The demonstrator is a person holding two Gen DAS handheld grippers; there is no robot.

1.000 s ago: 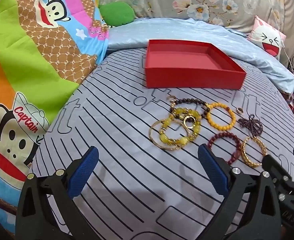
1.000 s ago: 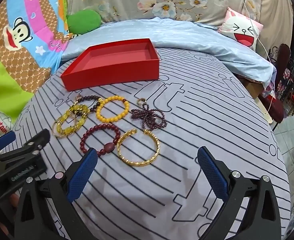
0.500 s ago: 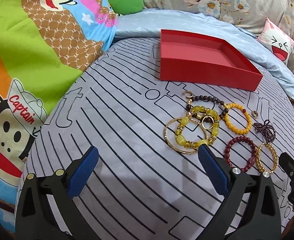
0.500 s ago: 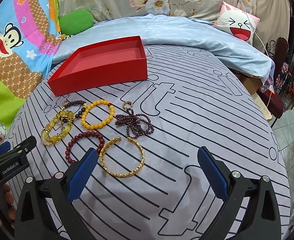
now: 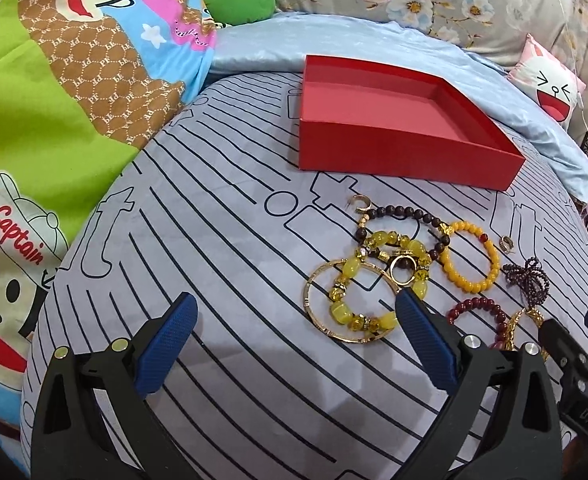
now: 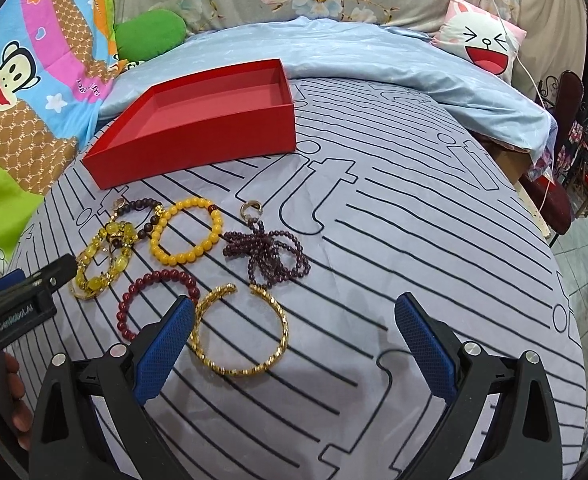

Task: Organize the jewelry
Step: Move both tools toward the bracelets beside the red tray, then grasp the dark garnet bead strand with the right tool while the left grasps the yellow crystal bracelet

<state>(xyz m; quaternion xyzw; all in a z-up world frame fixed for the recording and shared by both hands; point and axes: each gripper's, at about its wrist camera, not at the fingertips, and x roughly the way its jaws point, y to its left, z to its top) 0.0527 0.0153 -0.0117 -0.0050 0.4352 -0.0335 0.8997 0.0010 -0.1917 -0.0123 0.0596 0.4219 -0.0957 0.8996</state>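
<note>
The gold bangle (image 6: pixel 241 330), rigid, light and likely slippery, lies on the bed (image 6: pixel 414 240) just beside the right hand-held gripper (image 6: pixel 294 344), wide open and empty like the left hand-held gripper (image 5: pixel 296 344); grip across its rim.

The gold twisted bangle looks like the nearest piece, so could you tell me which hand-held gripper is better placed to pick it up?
Probably the right hand-held gripper: it is open, and the gold twisted bangle lies between its fingers. The left hand-held gripper is open over bare sheet, farther away.
</note>
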